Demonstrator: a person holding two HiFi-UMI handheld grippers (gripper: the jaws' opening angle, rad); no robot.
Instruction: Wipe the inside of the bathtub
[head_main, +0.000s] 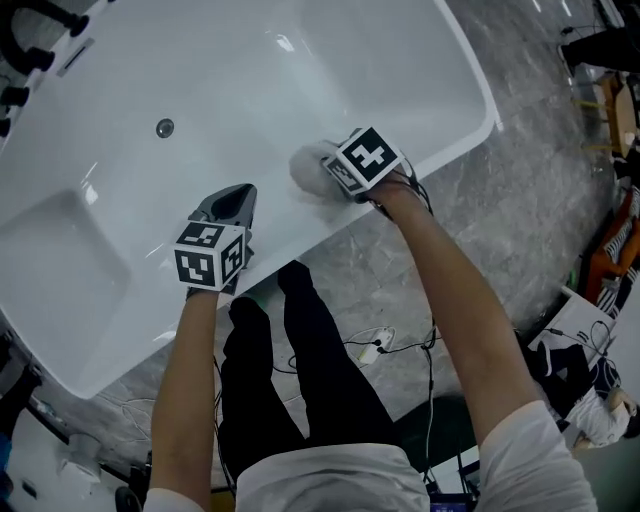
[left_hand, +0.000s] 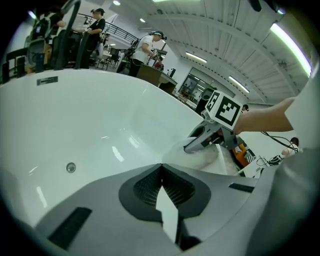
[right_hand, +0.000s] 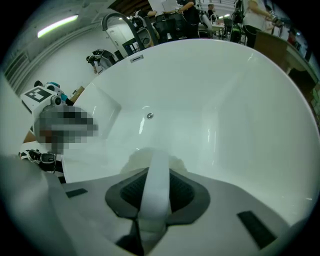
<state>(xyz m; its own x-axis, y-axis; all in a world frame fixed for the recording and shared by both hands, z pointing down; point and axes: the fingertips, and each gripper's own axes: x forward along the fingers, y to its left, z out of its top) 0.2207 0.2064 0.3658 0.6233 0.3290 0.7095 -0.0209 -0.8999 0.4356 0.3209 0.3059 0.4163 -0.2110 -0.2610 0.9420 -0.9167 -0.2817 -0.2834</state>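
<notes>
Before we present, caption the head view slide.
Right gripper presses white cloth to near wall of bathtub; left gripper shut alongside.

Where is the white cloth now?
In the head view, the white cloth lies against the near inner wall of the bathtub, right of centre, clamped in the right gripper.

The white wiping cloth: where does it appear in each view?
Head view: the white wiping cloth sits at centre, slightly above the middle.
Left gripper view: cloth right of centre, under the right gripper.
Right gripper view: cloth bottom centre, clamped in the jaws.
Shared landmark: the round metal drain.
</notes>
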